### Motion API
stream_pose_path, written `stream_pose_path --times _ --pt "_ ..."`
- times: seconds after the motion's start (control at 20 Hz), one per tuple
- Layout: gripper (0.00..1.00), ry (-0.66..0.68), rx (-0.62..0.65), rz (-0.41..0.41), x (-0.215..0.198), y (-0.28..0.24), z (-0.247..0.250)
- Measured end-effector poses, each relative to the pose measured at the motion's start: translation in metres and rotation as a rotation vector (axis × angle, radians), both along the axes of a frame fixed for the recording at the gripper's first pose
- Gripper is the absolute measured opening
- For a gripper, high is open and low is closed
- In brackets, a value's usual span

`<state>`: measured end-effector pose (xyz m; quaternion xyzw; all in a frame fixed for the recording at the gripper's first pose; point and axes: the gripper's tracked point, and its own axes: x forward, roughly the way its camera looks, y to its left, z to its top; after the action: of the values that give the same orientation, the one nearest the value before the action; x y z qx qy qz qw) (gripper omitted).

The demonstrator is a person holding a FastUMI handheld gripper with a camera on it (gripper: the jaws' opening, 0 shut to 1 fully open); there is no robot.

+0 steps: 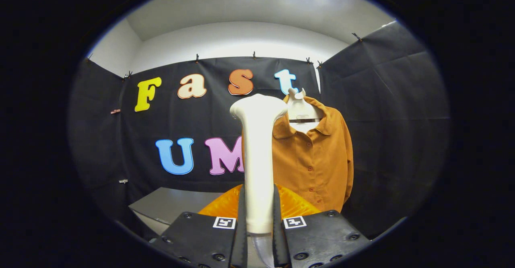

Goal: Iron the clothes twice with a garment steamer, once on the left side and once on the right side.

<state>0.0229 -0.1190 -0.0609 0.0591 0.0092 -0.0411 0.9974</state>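
My tongs (258, 219) are clamped on the handle of the garment steamer (257, 159), which stands upright between the fingers, its head at the top. The orange shirt (318, 159) hangs on a pale hanger (299, 107) just beyond, to the right of the steamer and not yet touched. I judge I'm on the approach; next I must carry the head to one side of the shirt front (no pass looks begun). A grey desk (169, 205) lies low and left, with black cloth walls around.

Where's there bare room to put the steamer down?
The grey tabletop left of the orange cushion looks bare. It is crowded right of that: the tool grips the steamer, close to the hanging shirt.
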Motion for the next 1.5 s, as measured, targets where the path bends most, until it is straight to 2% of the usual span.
stream_pose_path --times 0.6,0.9,1.5 --pt "0.28 -0.02 -0.013 0.06 -0.018 0.084 0.024" --pt "0.28 -0.019 -0.035 0.074 -0.016 0.09 0.024" --pt "0.28 -0.014 -0.041 0.053 -0.028 0.081 0.029"
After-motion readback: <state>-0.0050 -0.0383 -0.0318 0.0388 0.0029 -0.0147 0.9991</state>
